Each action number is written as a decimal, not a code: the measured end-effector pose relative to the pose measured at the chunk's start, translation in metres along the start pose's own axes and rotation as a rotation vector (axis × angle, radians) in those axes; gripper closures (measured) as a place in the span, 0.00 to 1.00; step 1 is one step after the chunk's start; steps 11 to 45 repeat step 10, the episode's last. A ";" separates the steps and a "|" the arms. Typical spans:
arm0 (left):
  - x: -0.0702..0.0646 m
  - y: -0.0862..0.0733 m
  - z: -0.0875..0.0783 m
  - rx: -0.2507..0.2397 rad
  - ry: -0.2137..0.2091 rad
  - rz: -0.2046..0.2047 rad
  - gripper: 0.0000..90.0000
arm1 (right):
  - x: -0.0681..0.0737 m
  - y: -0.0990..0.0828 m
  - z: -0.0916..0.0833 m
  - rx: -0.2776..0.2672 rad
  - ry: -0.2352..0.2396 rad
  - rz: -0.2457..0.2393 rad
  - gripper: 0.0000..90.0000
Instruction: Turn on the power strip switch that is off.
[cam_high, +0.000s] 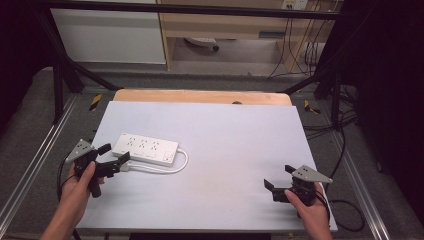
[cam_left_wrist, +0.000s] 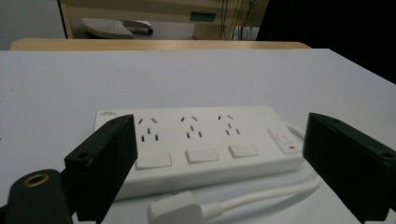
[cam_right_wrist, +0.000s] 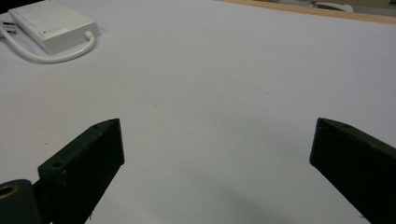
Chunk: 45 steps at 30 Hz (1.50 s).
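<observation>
On the left of the table (cam_high: 225, 135), near the front edge: a white strip (cam_high: 145, 149) with 3 sockets, its cord (cam_high: 176, 165) looping back to a plug (cam_high: 124, 167) lying flat just beside it. Just short of the plug, left gripper (cam_high: 115, 154), jaws wide, nothing between them. Well apart at the right, right gripper (cam_high: 279, 176), equally wide and empty, over bare table. Probably light, rigid, smooth plastic for strip and plug, so prone to sliding; cord springy but bendable. Best taken by the plug's 2 flat sides, or across the strip's narrow width. From the left gripper view: socket holes, 3 blank rocker plates and a red-marked button, too small to read from above. From the right gripper view: the strip's cord end, far off.
</observation>
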<state>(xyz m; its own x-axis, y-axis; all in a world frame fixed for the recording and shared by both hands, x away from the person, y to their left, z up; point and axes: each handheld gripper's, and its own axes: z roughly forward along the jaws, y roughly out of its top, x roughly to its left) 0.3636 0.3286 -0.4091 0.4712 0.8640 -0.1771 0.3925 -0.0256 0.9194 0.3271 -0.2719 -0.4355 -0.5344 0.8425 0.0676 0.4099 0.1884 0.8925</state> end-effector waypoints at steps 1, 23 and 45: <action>-0.001 -0.003 -0.003 0.002 0.003 0.006 0.11 | 0.000 0.000 0.001 0.003 -0.003 -0.007 0.04; -0.005 -0.028 -0.034 -0.026 0.035 0.000 0.11 | -0.005 -0.004 0.024 0.136 -0.089 0.007 0.03; -0.005 -0.028 -0.034 -0.026 0.035 0.000 0.11 | -0.005 -0.004 0.024 0.136 -0.089 0.007 0.03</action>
